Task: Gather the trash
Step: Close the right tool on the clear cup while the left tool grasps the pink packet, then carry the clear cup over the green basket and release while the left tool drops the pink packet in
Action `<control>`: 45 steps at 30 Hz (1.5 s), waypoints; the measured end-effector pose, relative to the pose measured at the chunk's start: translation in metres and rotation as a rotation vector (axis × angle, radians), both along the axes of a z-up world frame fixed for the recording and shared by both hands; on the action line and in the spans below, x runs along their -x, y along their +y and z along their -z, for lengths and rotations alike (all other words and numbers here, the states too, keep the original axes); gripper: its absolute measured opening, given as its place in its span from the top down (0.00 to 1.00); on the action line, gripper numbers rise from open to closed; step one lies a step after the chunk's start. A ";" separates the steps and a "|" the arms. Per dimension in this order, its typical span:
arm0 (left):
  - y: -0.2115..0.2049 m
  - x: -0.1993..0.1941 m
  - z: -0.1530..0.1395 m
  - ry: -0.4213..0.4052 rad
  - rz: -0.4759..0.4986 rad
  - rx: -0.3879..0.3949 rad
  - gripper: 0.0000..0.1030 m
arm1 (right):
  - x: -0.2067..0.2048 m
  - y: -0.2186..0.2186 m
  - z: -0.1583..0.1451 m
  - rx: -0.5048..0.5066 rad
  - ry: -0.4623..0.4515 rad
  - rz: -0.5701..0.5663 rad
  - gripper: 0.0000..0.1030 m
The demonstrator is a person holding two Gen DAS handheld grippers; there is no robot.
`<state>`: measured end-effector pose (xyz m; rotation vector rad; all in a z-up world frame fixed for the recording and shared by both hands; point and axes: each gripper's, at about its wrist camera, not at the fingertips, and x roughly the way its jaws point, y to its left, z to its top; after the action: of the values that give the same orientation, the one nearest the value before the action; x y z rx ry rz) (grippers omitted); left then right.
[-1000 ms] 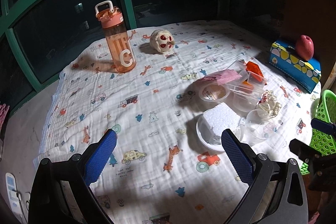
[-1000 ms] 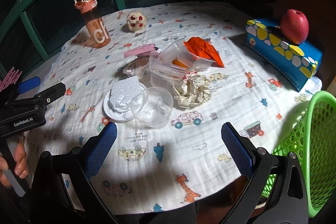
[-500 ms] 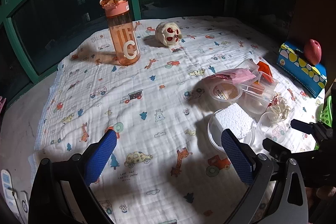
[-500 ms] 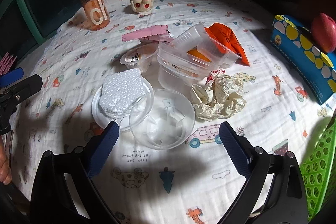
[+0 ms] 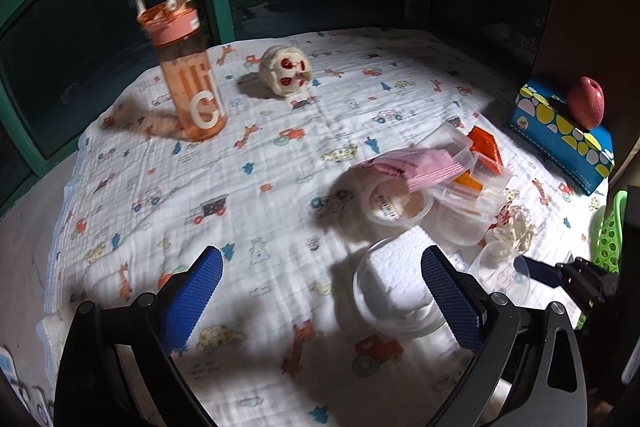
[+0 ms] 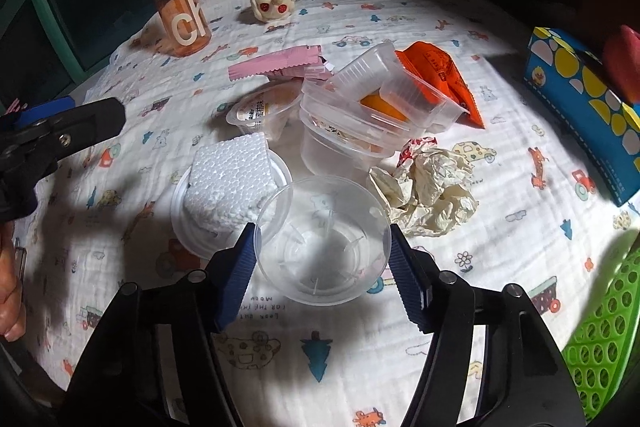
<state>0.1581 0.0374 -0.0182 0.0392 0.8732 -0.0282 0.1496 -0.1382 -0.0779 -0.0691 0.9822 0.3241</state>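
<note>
While the left gripper (image 5: 320,297) gapes, the right gripper (image 6: 322,253) brackets the clear cup (image 6: 322,239)

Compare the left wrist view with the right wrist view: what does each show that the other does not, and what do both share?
Only the left wrist view shows the left gripper with its fingers wide apart over bare cloth. Only the right wrist view shows the right gripper with its fingers on either side of the clear plastic cup, and the print on the orange wrapper. Both share the orange water bottle, foam block, crumpled paper, tissue box and green basket.
</note>
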 end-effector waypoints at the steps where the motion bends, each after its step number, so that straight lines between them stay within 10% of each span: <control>1: -0.004 -0.004 -0.001 0.000 0.009 0.002 0.06 | 0.001 -0.002 -0.001 -0.003 -0.002 0.000 0.38; 21: -0.071 -0.102 0.025 0.125 0.077 0.126 0.08 | 0.038 -0.076 -0.050 -0.057 -0.084 0.087 0.39; 30: -0.064 -0.118 0.045 0.191 0.053 0.176 0.32 | 0.049 -0.122 -0.059 -0.071 -0.104 0.183 0.39; 45: -0.048 -0.087 0.002 0.064 0.053 0.180 0.49 | 0.077 -0.185 -0.077 -0.073 -0.162 0.352 0.39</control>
<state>0.2452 -0.0102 -0.0201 -0.1075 0.9306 -0.1581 0.0730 -0.3235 -0.0012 0.1414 0.8036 0.0300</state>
